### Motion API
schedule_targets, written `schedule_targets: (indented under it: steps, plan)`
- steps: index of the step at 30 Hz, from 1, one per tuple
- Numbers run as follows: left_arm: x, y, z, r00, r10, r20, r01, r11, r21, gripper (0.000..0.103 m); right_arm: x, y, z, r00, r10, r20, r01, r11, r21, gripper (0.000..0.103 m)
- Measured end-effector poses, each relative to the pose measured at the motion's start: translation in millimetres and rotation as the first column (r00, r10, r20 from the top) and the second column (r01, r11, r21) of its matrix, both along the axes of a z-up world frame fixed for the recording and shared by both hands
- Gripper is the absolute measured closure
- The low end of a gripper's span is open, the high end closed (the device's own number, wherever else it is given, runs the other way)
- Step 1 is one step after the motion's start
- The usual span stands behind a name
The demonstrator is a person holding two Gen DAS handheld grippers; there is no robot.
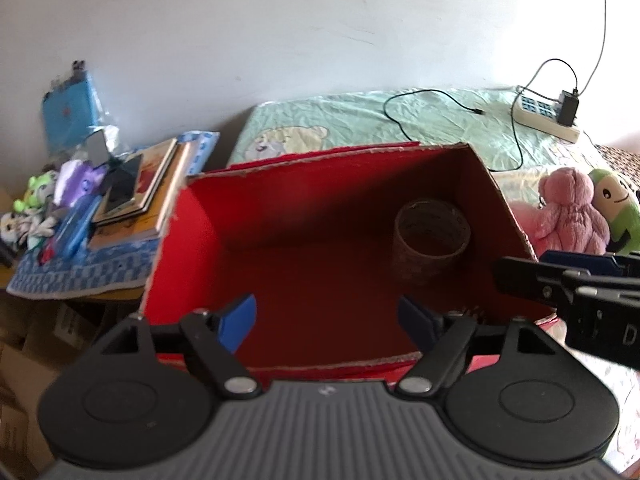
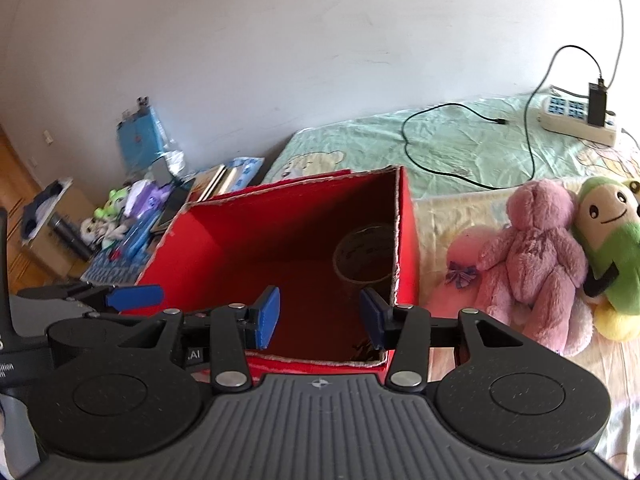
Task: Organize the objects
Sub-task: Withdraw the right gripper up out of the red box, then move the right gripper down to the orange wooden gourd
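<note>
Left gripper (image 1: 326, 322): blue-padded fingers spread apart, nothing between them, poised over the near rim of the red box.
Right gripper (image 2: 320, 318): blue pads likewise parted and empty, over the same box's near right corner; it also shows at the right edge of the left wrist view (image 1: 560, 276).
Red cardboard box (image 1: 280, 216): open-topped, rough-cut rim, standing on the bed.
Tape roll (image 1: 432, 236): brown, standing on end inside the box, in the far right corner, against the right wall.
Pink plush bear (image 2: 528, 252): on the bed just right of the box, leaning on a paler pink plush (image 2: 464, 276).
Green-and-yellow plush (image 2: 612, 248): smiling face, touching the bear's far side.
Bedsheet (image 2: 448, 148): pale green, cartoon print.
Power strip (image 2: 576, 120): white, at the bed's far right, black charger plugged in, black cable (image 2: 408, 140) looping over the sheet.
Books (image 1: 160, 188): stacked left of the box on a blue patterned cloth (image 1: 80, 272), small toys beside them.
</note>
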State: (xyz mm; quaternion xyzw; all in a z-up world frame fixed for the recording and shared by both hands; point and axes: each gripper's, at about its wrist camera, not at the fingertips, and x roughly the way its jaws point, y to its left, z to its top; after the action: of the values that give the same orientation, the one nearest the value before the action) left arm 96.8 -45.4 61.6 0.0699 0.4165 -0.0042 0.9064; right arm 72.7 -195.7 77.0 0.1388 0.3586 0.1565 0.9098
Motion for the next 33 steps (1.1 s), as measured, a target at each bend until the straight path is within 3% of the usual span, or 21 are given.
schedule_targets:
  steps: [13, 33]
  plan:
    - [-30.0, -22.3, 2.7, 0.992, 0.122, 0.011, -0.123, 0.992, 0.029, 0.016, -22.9, -15.0, -4.0, 0.992, 0.129, 0.007, -0.129, 0.991, 0.044, 0.053]
    - [-60.0, -49.4, -16.8, 0.981, 0.188, -0.052, -0.182, 0.977, 0.107, 0.012, -44.3, -35.4, -34.0, 0.979, 0.168, -0.116, -0.150, 0.977, 0.155, 0.053]
